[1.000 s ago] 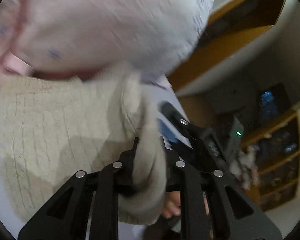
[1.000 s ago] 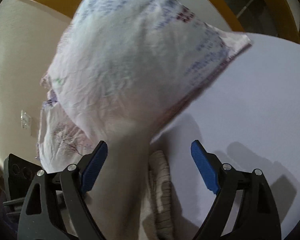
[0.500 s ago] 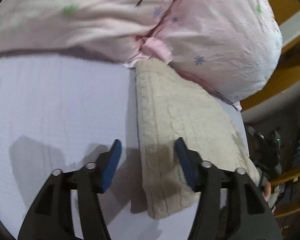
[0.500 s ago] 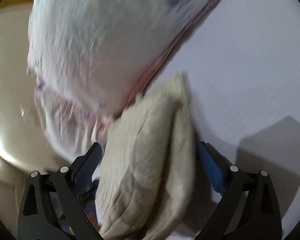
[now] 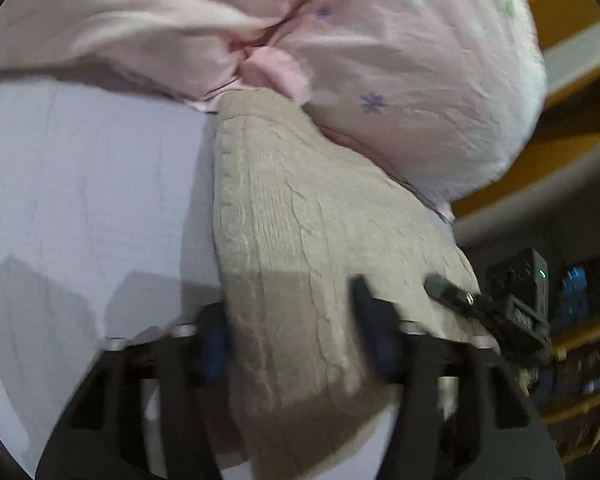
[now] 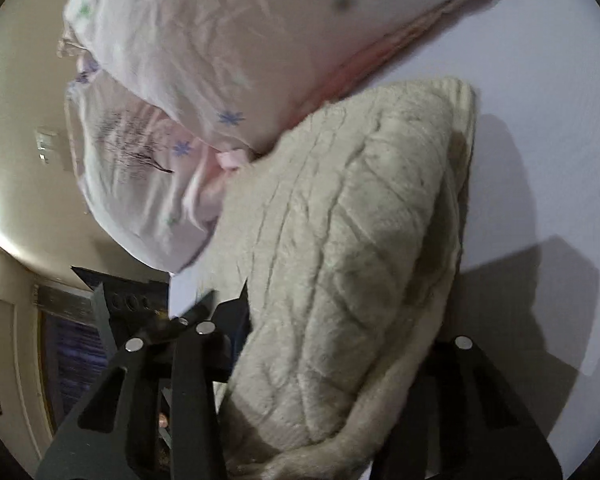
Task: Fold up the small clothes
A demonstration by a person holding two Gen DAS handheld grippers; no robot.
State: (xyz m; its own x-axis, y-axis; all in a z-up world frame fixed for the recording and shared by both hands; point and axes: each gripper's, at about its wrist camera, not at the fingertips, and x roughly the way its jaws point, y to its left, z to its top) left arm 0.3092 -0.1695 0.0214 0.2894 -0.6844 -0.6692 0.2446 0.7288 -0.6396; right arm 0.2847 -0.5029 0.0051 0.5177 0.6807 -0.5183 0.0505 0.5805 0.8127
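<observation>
Late stage of the fold. The knit (image 5: 300, 248) lies as a narrow doubled bundle on the white surface (image 5: 80, 184), its far end touching the pink pillow (image 5: 400, 80). Our left gripper (image 5: 296, 332) straddles the knit's near end, jaws apart either side of it. Our right gripper (image 6: 340, 344) does likewise; its jaws are wide, and whether they press the cloth we cannot tell. We judge one fold remains, or only a squaring-up of the loose near edge.
</observation>
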